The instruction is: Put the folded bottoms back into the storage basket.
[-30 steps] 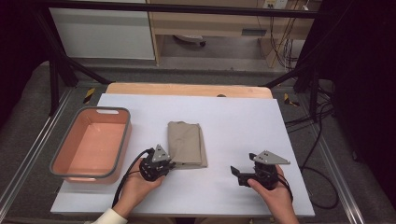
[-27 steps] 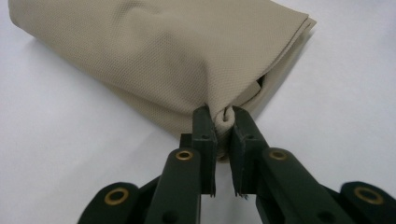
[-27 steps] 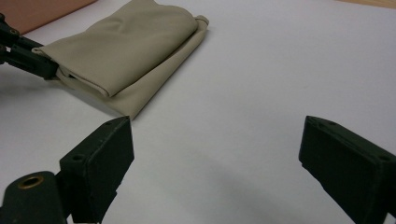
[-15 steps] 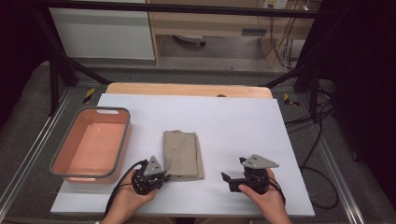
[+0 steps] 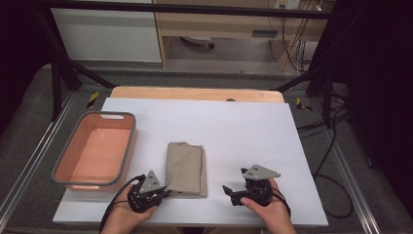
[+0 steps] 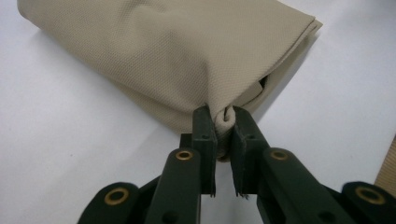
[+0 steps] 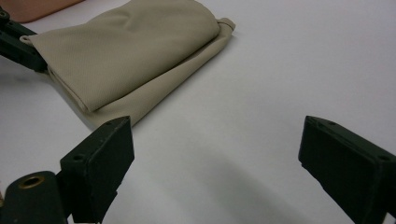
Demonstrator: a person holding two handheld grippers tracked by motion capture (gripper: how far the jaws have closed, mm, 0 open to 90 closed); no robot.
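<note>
Both hands pulled back toward the near tabletop edge since a second ago, and the folded beige cloth (image 5: 185, 167) slid with them. Left tongs (image 6: 224, 122) are pinching the cloth's near corner — fabric bunched between the jaws. Right tongs (image 7: 215, 154) are spread wide over bare white tabletop (image 5: 253, 131), just right of the cloth, not touching it. Forearms are cut off at the frame bottom. Farther left — orange basin (image 5: 125, 151) with grey rim, beside the cloth.

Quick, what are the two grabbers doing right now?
Left gripper: closed, pinching a corner of the folded beige cloth.
Right gripper: open, holding nothing, above the white table.
</note>
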